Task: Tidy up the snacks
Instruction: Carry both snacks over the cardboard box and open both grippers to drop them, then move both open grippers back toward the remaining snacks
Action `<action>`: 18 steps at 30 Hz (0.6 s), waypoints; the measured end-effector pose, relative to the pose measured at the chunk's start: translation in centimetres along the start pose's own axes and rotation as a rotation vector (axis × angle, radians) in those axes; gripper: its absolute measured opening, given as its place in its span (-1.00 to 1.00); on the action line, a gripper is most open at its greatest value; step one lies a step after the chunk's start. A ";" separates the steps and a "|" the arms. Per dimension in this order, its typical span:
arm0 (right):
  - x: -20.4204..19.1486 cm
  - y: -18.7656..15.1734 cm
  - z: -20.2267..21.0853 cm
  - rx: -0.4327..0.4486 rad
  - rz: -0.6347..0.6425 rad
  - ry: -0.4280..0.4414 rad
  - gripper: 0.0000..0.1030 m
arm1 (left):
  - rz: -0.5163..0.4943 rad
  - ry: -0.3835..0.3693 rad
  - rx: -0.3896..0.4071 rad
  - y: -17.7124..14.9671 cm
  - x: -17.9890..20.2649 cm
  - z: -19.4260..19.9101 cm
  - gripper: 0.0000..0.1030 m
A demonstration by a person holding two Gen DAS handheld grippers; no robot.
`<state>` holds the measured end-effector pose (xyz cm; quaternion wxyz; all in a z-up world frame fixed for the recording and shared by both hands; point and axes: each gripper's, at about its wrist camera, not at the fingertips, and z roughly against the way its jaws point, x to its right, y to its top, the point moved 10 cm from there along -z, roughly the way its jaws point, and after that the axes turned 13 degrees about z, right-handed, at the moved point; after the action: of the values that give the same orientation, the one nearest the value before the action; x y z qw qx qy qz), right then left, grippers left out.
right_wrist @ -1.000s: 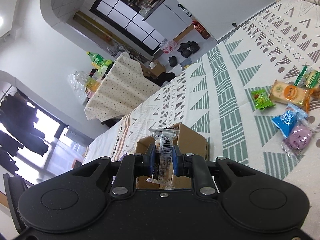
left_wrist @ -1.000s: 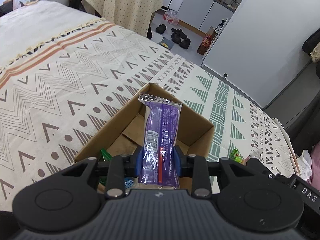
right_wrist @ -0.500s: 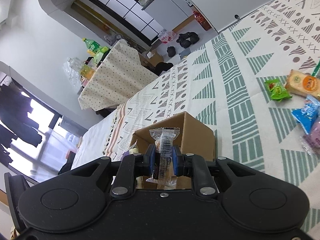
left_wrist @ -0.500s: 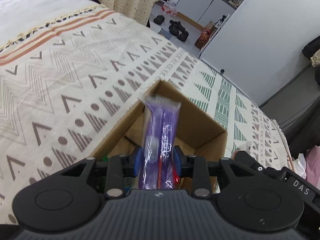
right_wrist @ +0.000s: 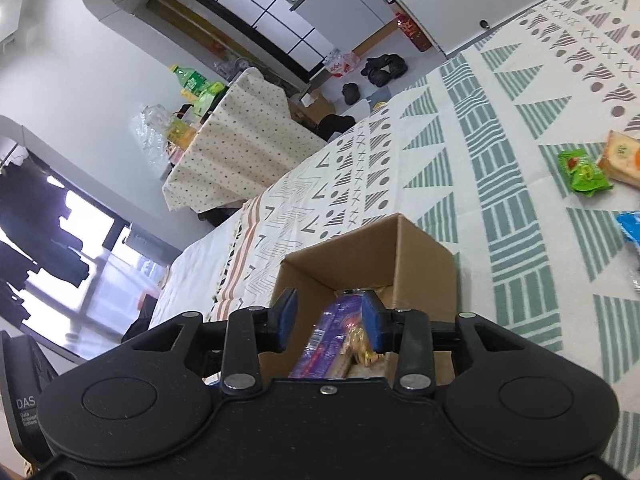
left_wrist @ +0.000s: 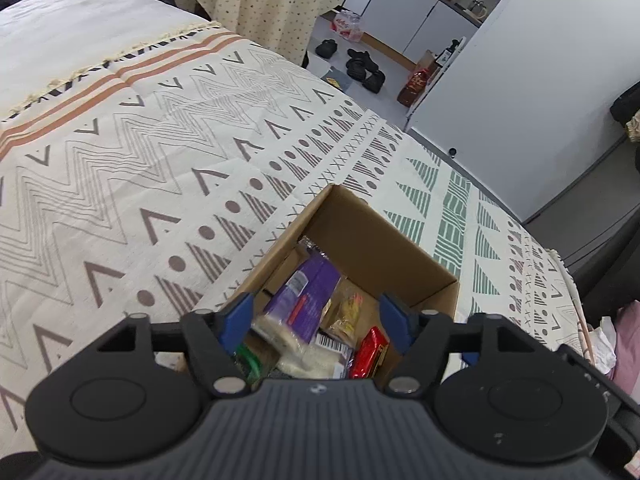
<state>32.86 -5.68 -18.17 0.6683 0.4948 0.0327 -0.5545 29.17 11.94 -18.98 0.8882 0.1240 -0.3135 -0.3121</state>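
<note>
An open cardboard box [left_wrist: 384, 240] stands on the patterned bedspread. My left gripper [left_wrist: 316, 320] is open and empty above the box's near side. Inside lie a purple snack pack [left_wrist: 308, 292], a clear pack with yellow and orange contents [left_wrist: 346, 312], a red pack [left_wrist: 370, 354] and a white pack [left_wrist: 296, 356]. My right gripper [right_wrist: 330, 314] is open and empty over the same box [right_wrist: 424, 264]. The purple pack [right_wrist: 320, 340] and a clear yellow pack [right_wrist: 358, 340] show below its jaws. Loose snacks lie on the bedspread at right: a green pack [right_wrist: 584, 170], an orange pack [right_wrist: 624, 156] and a blue pack [right_wrist: 630, 224].
The bedspread [left_wrist: 140, 152] stretches far to the left and behind the box. Beyond the bed are a cloth-covered table [right_wrist: 236, 136], shoes on the floor [left_wrist: 364, 68] and a white cabinet wall [left_wrist: 520, 80]. Tissues lie at the bed's right edge [left_wrist: 604, 340].
Both grippers have opened. The purple pack has dropped from the left gripper into the box, and the clear pack has dropped from the right gripper into it.
</note>
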 end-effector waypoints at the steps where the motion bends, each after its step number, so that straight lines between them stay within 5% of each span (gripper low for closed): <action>1: 0.2 0.1 0.4 0.002 -0.002 -0.008 -0.28 | -0.002 0.007 0.006 -0.1 0.1 0.2 0.50; 8: 1.3 1.2 3.4 0.036 -0.009 -0.066 0.00 | -0.040 0.047 0.019 -1.5 1.5 1.4 0.82; 13: 2.2 2.1 6.1 0.069 -0.013 -0.089 0.43 | -0.064 0.056 0.039 -2.8 3.1 2.5 0.84; 18: 3.2 2.8 8.6 0.094 -0.010 -0.100 0.64 | -0.091 0.058 0.055 -4.2 4.9 3.6 0.86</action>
<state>31.95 -14.25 -13.95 0.6426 0.4972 -0.0243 -0.5825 27.88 5.52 -15.63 0.8781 0.1715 -0.2901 -0.3396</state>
